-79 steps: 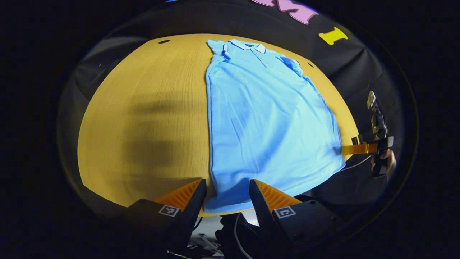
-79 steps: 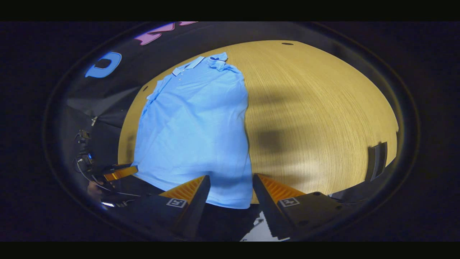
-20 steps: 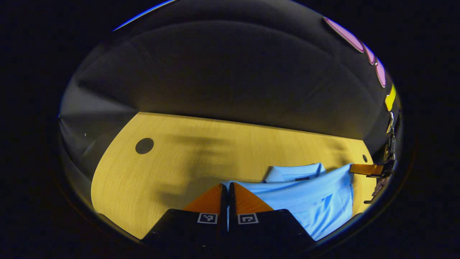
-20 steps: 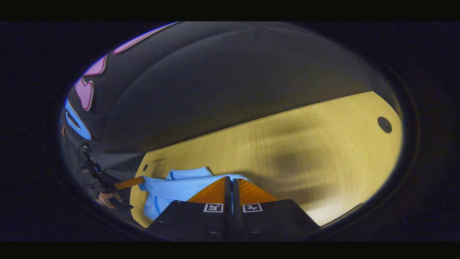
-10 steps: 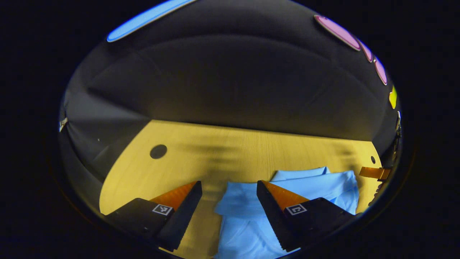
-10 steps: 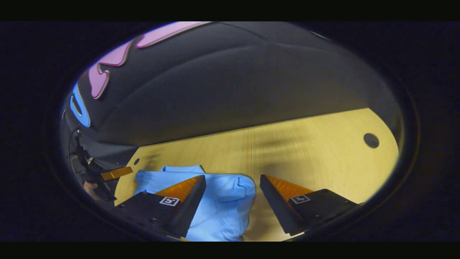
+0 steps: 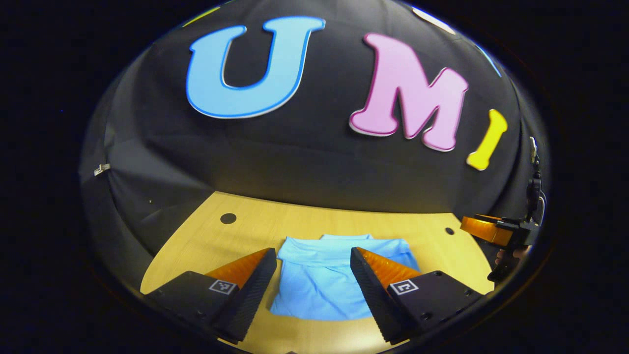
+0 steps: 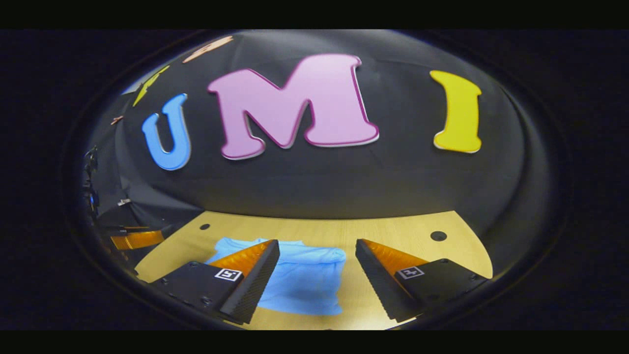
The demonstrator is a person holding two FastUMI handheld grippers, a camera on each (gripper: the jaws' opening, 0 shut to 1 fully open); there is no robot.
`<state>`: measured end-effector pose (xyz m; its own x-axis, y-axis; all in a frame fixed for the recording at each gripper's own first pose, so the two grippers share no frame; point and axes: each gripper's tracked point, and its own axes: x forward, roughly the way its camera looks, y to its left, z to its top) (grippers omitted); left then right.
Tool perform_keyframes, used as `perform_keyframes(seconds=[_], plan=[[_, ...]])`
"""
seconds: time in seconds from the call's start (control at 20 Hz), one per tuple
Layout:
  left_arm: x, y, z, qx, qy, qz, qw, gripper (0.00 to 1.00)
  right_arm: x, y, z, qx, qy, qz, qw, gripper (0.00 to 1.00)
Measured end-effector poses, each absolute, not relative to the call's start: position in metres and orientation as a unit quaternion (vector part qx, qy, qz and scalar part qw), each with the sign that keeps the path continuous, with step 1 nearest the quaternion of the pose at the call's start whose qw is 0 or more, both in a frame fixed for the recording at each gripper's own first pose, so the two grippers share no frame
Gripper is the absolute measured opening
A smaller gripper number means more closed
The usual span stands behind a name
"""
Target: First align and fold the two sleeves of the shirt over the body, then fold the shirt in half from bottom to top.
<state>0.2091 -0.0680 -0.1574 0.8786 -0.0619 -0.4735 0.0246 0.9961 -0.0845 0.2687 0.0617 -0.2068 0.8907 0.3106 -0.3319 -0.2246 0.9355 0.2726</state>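
Observation:
The light blue shirt lies folded into a short rectangle on the wooden table. In the left gripper view my left gripper hangs open above and in front of it, nothing between its fingers. In the right gripper view the shirt lies below my right gripper, which is open too and holds nothing. Off the table's right edge in the left gripper view is the right gripper, with a hand under it. The left gripper shows at the left of the right gripper view.
The table has small round holes near its back corners. The booth's black cloth wall rises right behind the table. Bare wood lies on both sides of the shirt.
A second ago both grippers were shut on the shirt's hem at the collar end. They opened, let it go, and have since lifted and drawn back; the shirt lies folded in half.

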Motion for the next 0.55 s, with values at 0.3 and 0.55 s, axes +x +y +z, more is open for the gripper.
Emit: perform_keyframes(seconds=[0.3, 0.55], plan=[[0.051, -0.069, -0.089, -0.018, 0.18, -0.032, 0.983, 0.97, 0.103, 0.049, -0.115, 0.089, 0.112, 0.109, 0.984, 0.98], [-0.036, -0.077, -0.048, 0.005, 0.123, -0.06, 0.991, 0.96, -0.009, 0.037, -0.077, 0.063, 0.07, 0.06, 0.994, 0.98]])
